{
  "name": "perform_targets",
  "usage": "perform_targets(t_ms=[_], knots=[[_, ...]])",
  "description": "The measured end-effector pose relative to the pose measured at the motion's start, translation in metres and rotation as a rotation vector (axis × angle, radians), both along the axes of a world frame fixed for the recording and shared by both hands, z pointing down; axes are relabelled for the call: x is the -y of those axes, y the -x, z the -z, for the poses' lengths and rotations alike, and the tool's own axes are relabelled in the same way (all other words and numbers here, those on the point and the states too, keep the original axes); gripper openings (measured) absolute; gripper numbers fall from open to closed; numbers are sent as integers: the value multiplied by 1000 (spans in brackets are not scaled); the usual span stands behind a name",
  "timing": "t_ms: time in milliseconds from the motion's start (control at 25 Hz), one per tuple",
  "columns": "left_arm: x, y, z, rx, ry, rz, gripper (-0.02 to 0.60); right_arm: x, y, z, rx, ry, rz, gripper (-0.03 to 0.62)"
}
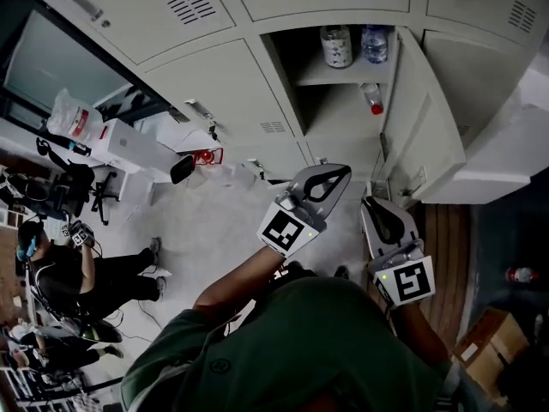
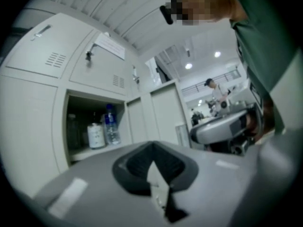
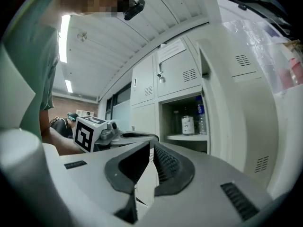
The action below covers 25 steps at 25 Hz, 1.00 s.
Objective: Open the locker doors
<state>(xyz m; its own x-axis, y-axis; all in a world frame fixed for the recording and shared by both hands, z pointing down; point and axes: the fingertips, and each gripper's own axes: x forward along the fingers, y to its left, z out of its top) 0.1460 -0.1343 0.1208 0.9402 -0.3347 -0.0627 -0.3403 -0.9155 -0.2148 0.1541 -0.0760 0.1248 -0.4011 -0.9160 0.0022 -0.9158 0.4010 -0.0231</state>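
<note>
Two claws [image 1: 345, 171] [image 1: 368, 201] (closed), one open locker [image 1: 333, 110]

No legible text anywhere.

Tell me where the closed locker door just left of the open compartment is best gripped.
Grip the small handle jutting from that closed door near its left edge, coming straight at the door's face. The rest is flat sheet, and the open door beside it hangs from its right side, so this one probably swings likewise.
</note>
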Motion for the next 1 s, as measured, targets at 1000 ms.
perform_targets(t_ms=[1000], knots=[[171, 338, -10, -69, 51, 400, 2, 192, 244, 0, -83, 40, 186, 26]])
